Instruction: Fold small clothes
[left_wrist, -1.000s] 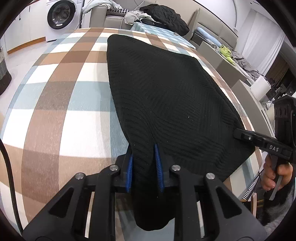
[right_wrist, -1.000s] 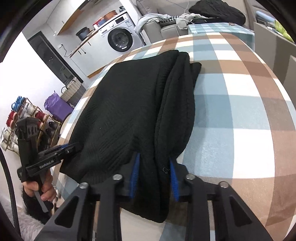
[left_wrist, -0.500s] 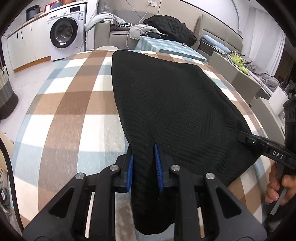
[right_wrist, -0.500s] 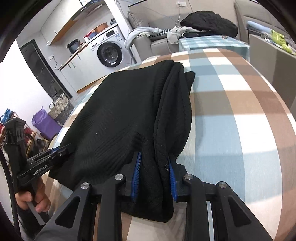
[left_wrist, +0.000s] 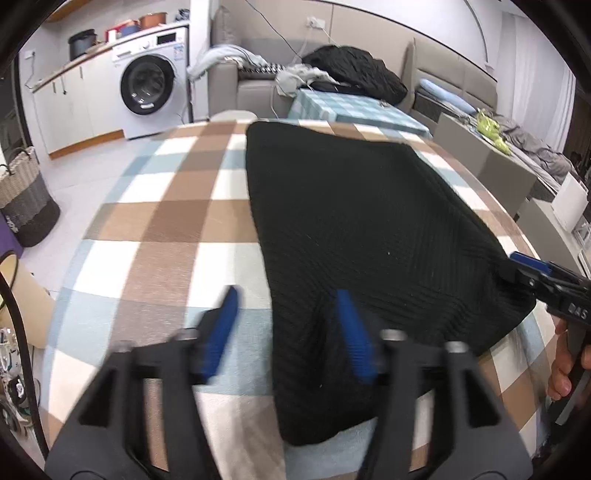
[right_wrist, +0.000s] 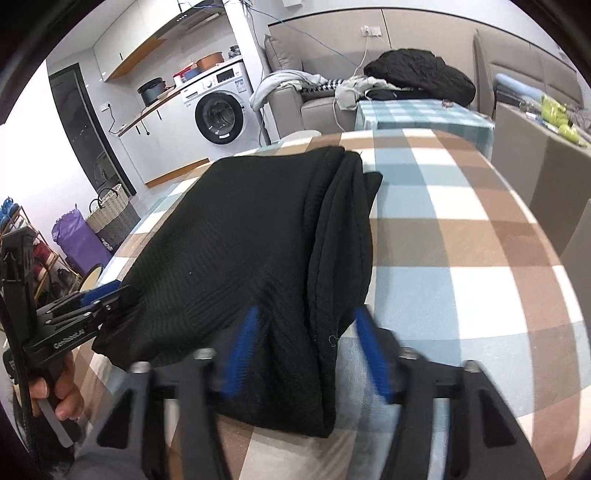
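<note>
Now the black knit garment lies folded flat on the desk, which is covered in a brown, blue and white checked cloth, with its near edge reaching toward the desk's front rim. Both claws have just been opening. The left claw stands released, its blue pads apart: the left pad is over bare checked cloth just beside the garment, the right pad over the knit, so the garment's near left corner sits between the pads without being pinched. The right claw is likewise released, its blue pads spread on either side of the layered folded edge at the garment's near right corner, with fabric between them but not squeezed. In the right wrist view the stacked layers run along the garment's right side. Each view shows the other claw at the opposite near corner, gripped by a hand. Beyond the desk stand a washing machine, a sofa heaped with clothes and a woven basket.
</note>
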